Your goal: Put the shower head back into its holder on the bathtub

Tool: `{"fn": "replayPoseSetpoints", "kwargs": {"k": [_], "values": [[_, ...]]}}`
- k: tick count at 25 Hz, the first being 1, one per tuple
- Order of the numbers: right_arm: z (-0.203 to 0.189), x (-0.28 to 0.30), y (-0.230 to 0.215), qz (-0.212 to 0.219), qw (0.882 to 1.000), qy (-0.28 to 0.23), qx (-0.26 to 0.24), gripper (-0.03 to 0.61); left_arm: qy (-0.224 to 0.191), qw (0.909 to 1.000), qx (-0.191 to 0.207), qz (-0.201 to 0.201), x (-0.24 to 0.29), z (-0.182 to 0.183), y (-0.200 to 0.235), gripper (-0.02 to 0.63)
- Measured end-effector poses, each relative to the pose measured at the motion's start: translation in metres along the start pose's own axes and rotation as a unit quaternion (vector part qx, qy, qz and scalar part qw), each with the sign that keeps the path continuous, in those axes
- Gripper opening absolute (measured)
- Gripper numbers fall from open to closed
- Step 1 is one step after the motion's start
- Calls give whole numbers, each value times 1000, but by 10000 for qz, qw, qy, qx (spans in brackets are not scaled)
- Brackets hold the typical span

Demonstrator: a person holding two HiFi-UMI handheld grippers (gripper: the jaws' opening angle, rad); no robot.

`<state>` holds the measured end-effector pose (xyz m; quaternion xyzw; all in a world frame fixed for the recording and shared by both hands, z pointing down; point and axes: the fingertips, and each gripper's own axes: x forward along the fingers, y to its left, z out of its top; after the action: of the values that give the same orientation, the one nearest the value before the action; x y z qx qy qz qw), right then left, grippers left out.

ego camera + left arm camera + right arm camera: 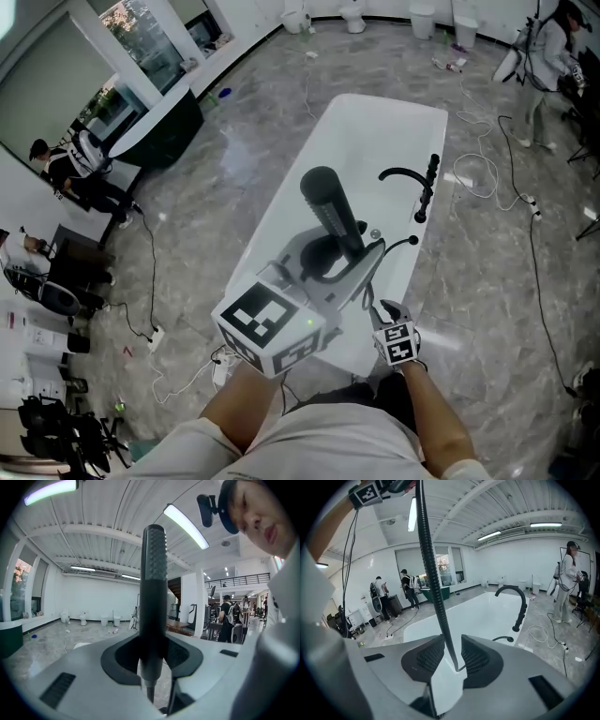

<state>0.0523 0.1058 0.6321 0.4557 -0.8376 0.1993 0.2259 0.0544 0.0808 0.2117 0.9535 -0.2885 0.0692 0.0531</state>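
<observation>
Left gripper clamped on shower head, upright over bathtub, faucet at 1 o'clock; right gripper jaws apart around hose, so loose hose may snag or twist head during seating.

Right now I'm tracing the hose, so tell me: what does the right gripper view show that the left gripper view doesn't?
Only the right gripper view: the white bathtub, its black faucet, and the long run of hose hanging between the right tongs, which stand open around it. Only the left gripper view: the shower head upright, clamped in the left tongs, and toilets along the far wall. Both: the hose, though the left gripper view catches just its top end under the handle, plus the grey floor.
</observation>
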Motion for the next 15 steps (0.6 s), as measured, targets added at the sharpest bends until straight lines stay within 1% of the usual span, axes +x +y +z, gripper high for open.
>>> {"fn": "replayPoseSetpoints", "kwargs": {"k": [6,11,15], "values": [[3,12,4,70,9997,-110,-203,91,-76,9999,-115,48,-2,6,1,120],[5,18,4,13,9983,-191,-559,90,-98,9998,-173,96,-4,11,0,120],[-1,26,-1,-45,9984,-177,-526,89,-98,9997,-162,146,-5,12,0,120]]}}
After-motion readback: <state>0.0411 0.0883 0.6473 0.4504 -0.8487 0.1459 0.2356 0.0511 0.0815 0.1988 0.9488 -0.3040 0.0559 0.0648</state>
